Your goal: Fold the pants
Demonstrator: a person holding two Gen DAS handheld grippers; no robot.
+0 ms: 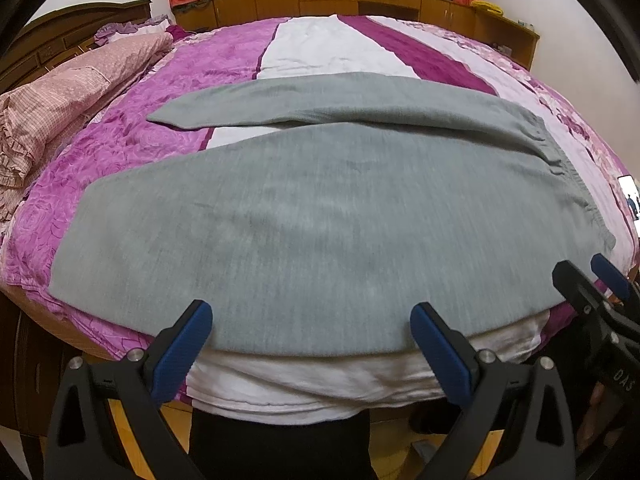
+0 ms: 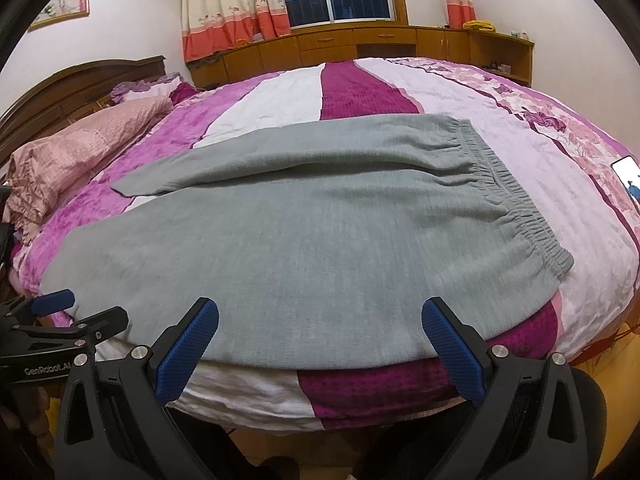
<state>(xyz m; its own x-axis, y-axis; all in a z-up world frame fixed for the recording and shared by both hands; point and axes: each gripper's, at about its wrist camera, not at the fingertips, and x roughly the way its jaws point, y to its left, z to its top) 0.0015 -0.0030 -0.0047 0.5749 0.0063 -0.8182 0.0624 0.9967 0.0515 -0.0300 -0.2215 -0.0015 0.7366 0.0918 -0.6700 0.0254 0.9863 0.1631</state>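
Grey pants [image 1: 304, 216] [image 2: 304, 232] lie spread flat on the bed, elastic waistband [image 2: 516, 196] to the right, both legs running left and slightly apart. My left gripper [image 1: 312, 328] is open at the near edge of the bed, its blue pads just in front of the nearer leg, holding nothing. My right gripper [image 2: 320, 326] is open too, at the near edge of the pants closer to the waist, with nothing between its fingers. Each gripper shows at the side of the other's view: the right gripper [image 1: 600, 280] and the left gripper [image 2: 60, 312].
The bed carries a purple, white and magenta striped cover [image 2: 360, 88]. Pink pillows [image 1: 60, 96] lie at the left by a dark headboard [image 2: 80, 80]. A lit phone [image 2: 628, 176] rests on the bed's right edge. Wooden cabinets [image 2: 360, 44] and curtains stand behind.
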